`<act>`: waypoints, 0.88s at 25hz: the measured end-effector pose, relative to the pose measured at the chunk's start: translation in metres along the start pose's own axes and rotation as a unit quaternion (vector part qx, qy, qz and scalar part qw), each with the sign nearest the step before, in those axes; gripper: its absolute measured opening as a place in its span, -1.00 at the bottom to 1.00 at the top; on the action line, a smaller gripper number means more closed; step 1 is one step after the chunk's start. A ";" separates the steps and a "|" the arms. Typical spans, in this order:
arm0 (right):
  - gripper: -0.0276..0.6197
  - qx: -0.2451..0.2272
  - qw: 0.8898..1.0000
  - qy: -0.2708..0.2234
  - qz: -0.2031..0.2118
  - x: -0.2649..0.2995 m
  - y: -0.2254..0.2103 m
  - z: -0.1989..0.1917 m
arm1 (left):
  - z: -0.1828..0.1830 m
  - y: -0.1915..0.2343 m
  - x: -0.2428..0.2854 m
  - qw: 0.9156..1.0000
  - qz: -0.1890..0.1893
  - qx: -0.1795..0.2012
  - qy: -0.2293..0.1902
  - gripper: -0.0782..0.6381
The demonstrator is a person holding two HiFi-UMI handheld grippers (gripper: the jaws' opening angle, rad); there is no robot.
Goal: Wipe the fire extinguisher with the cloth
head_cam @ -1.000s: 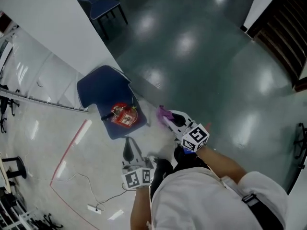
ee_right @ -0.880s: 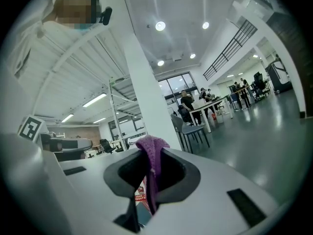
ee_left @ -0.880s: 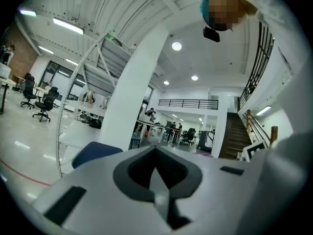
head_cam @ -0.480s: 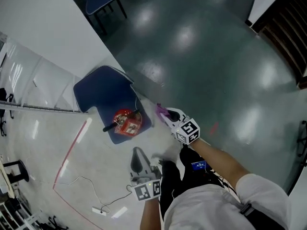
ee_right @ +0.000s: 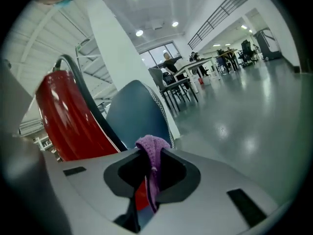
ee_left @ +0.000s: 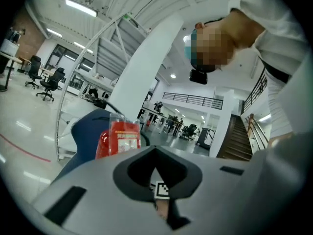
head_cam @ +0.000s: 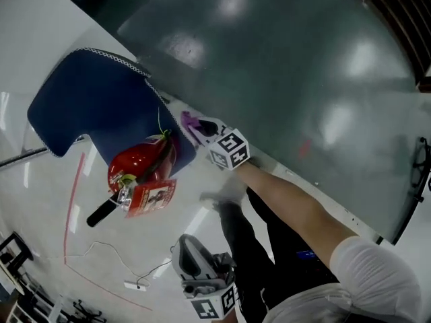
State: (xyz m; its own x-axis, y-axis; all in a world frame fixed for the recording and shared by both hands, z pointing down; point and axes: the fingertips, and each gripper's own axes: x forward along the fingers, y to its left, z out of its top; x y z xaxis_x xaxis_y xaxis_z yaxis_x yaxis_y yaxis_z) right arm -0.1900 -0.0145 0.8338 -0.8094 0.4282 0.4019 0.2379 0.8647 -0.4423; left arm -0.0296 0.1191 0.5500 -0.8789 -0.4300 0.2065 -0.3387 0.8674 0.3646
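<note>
Head view: the fire extinguisher point(head_cam: 138, 170) sits on a blue chair point(head_cam: 87, 96). The right gripper point(head_cam: 197, 126), carrying a purple cloth point(head_cam: 188, 120), is just beside the fire extinguisher, and the left gripper point(head_cam: 192, 251) is well apart from it. Left gripper view: jaws closed together, empty, with the fire extinguisher ahead. Right gripper view: jaws clenched on the cloth, close beside the fire extinguisher.

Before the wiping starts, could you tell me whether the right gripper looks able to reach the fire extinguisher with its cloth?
Probably yes. The right gripper, shut on the purple cloth, sits close beside the fire extinguisher on the chair, with nothing between them.
</note>
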 end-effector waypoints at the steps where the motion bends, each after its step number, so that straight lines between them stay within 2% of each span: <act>1: -0.74 0.005 1.000 0.001 0.001 0.014 -0.004 -0.012 | -0.010 0.008 0.000 1.000 0.004 -0.005 0.000 -0.76; 7: -0.74 0.007 0.999 0.032 -0.001 0.067 -0.010 -0.062 | -0.034 0.024 0.003 1.000 0.010 -0.019 -0.002 -0.77; 11: -0.74 0.016 0.998 0.060 0.021 0.084 -0.001 -0.080 | -0.042 0.027 0.005 1.000 0.010 -0.026 -0.005 -0.77; 16: -0.74 0.075 0.994 0.039 0.064 0.084 0.014 -0.073 | -0.055 0.034 0.007 0.999 0.013 -0.033 -0.008 -0.77; 22: -0.74 0.092 0.991 0.016 0.091 0.068 0.027 -0.045 | -0.051 0.045 0.003 0.999 0.034 -0.023 -0.015 -0.77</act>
State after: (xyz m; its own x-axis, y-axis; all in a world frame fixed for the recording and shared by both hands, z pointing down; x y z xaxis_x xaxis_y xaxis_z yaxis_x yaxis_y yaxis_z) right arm -0.2142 0.0501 0.8854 -0.7432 0.5841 0.3263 0.2742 0.7108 -0.6478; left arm -0.0300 0.1446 0.6137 -0.9094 -0.3618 0.2054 -0.2624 0.8820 0.3915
